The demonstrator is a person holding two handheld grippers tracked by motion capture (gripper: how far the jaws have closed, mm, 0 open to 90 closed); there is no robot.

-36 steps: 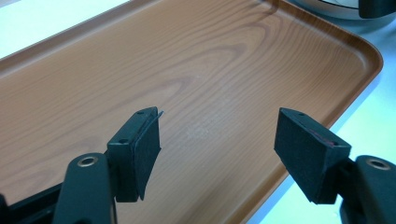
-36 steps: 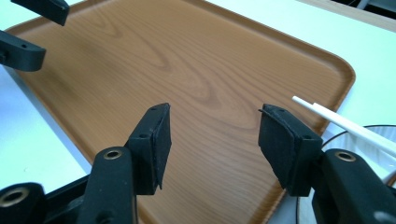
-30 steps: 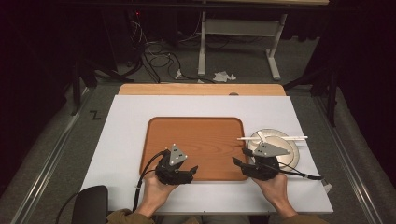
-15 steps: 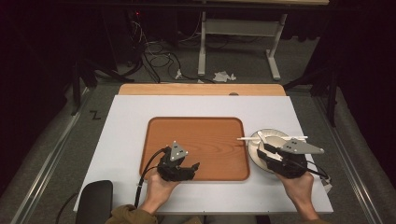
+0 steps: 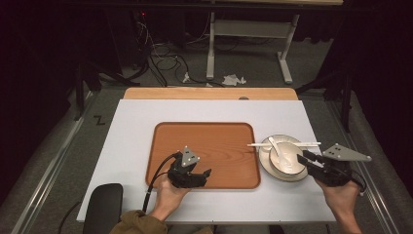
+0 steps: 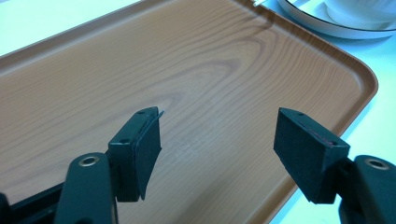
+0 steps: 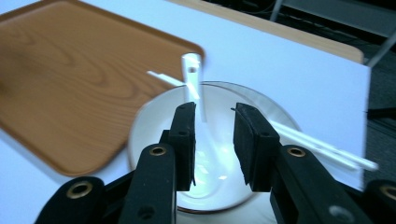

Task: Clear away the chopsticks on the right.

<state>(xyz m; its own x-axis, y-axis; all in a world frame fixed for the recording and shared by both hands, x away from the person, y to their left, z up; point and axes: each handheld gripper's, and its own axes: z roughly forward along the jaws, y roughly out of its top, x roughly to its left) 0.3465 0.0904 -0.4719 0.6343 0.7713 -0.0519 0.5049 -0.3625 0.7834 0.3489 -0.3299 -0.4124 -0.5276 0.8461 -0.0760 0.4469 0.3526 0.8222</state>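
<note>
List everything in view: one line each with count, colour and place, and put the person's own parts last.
Tray: one, brown wood-grain, middle of the table, nothing on it.
Plate: one, white with a dark rim line, on the table right of the tray.
Bowl: one, white, on the plate.
Spoon: one, white, lying in the bowl.
Chopsticks: white, count unclear, laid across the plate's far side.
Table: one, white top with a wooden strip at the far edge.
Left gripper: black, jaws open, over the tray's near edge.
Right gripper: black, jaws partly open, at the bowl's right side.
Hands: two, at the table's near edge.
</note>
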